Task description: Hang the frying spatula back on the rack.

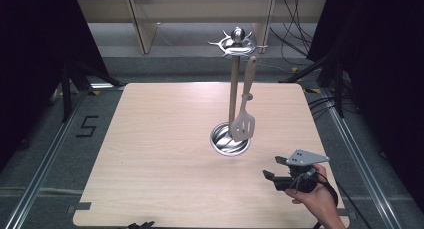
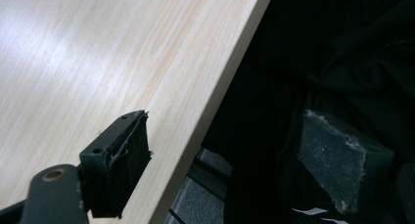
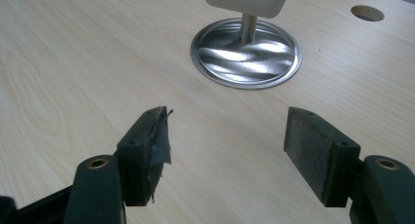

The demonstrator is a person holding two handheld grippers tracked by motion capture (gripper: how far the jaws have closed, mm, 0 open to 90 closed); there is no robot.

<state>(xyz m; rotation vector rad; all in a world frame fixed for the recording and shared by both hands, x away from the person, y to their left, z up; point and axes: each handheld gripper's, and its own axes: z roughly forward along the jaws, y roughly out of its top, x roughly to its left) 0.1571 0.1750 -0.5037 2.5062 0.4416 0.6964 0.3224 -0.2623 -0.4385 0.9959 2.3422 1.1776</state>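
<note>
Scene: a pale spatula (image 1: 243,120) hangs from a hook on a chrome utensil stand (image 1: 233,84), its blade just above the stand's round base (image 1: 230,141) near the middle of the worktop (image 1: 150,139).
Right hand-held gripper (image 1: 274,168): jaws apart and empty, near the worktop's right front corner, aimed toward the base and well short of it.
Left hand-held gripper (image 2: 215,155): jaws apart with nothing between them, straddling the worktop's front edge, one pad over wood and the other over dark cloth.
Risk, swing: the spatula hangs free, so a sideways touch on the blade would likely set it swinging and spoil a clean pinch.
Risk, tipping: the stand is tall on a small base; a pull outward, not upward off the hook, could rock or topple it.
Risk, hook: lifting too little may leave the handle caught.
High view adds: the whole stand, the hook crown (image 1: 238,43) and where the handle hangs.
Right gripper view adds: the pad faces, the base's mirrored dish (image 3: 245,53) and the blade's lower edge (image 3: 246,1) close up, but no hook.
Left gripper view adds: the worktop's front edge (image 2: 205,121).
</note>
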